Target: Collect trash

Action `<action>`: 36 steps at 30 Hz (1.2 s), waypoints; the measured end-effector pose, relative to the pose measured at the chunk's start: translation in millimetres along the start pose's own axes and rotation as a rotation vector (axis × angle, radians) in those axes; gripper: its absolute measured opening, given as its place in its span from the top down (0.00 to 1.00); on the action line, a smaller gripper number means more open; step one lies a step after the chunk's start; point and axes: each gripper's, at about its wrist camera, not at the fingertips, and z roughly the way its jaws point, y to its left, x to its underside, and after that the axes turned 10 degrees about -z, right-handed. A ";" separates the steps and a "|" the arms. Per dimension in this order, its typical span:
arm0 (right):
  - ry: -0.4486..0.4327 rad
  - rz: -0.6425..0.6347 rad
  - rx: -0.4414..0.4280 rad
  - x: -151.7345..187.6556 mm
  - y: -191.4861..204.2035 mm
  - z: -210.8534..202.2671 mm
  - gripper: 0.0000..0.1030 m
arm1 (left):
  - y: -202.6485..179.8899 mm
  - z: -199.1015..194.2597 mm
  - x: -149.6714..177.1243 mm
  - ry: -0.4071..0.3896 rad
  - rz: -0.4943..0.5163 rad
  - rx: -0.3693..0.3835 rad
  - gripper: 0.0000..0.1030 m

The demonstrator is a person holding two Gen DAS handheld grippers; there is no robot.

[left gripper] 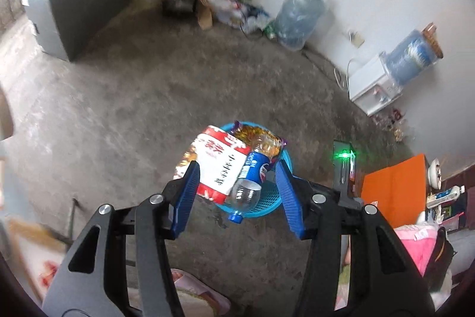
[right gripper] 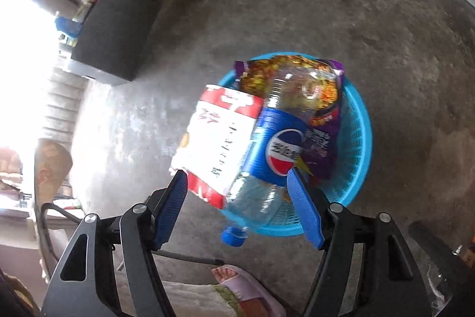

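Pose: we see both tools angled steeply down toward the concrete floor (left gripper: 118,115), over a blue basket (right gripper: 356,138).
Left hand-held gripper (left gripper: 237,186): its ribbed blue fingers (left gripper: 190,183) stand apart with nothing pressed between them; the basket lies beyond, framed in the gap.
Right hand-held gripper (right gripper: 237,198): its jaws are spread wide, gripping nothing that we can see; whether the tips brush the trash we cannot tell.
Trash: a clear plastic cola bottle (right gripper: 267,156) with a blue label and blue cap lies slanted across the rim, cap poking outside; a red-and-white packet (right gripper: 219,144) leans over the rim beside it; a crinkly purple snack bag (right gripper: 320,115) lies under the bottle.
Basket: round, perforated plastic mesh, sitting on the floor.
Floor: rough, grey, mottled.
Foot: a slippered foot (right gripper: 237,284) shows below the right tool.
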 end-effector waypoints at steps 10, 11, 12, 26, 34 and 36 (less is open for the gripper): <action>-0.029 -0.199 0.042 3.8 71.3 -11.9 0.34 | 97.9 -144.4 64.2 -0.236 -0.140 -0.127 0.52; -0.025 -0.237 0.060 5.3 80.9 -9.2 0.34 | 109.3 -156.7 74.6 -0.255 -0.163 -0.141 0.52; -0.012 -0.295 0.083 7.4 94.6 -2.9 0.34 | 122.0 -169.5 85.3 -0.273 -0.190 -0.150 0.52; 0.167 -1.110 0.606 43.1 205.6 186.4 0.28 | 270.4 -289.1 190.3 -0.464 -0.539 -0.345 0.46; 0.233 -1.131 0.927 46.5 195.0 239.2 0.67 | 299.4 -311.7 222.3 -0.494 -0.619 -0.421 0.46; 0.181 -1.051 0.912 38.3 199.8 224.0 0.89 | 300.0 -312.6 225.0 -0.498 -0.622 -0.420 0.46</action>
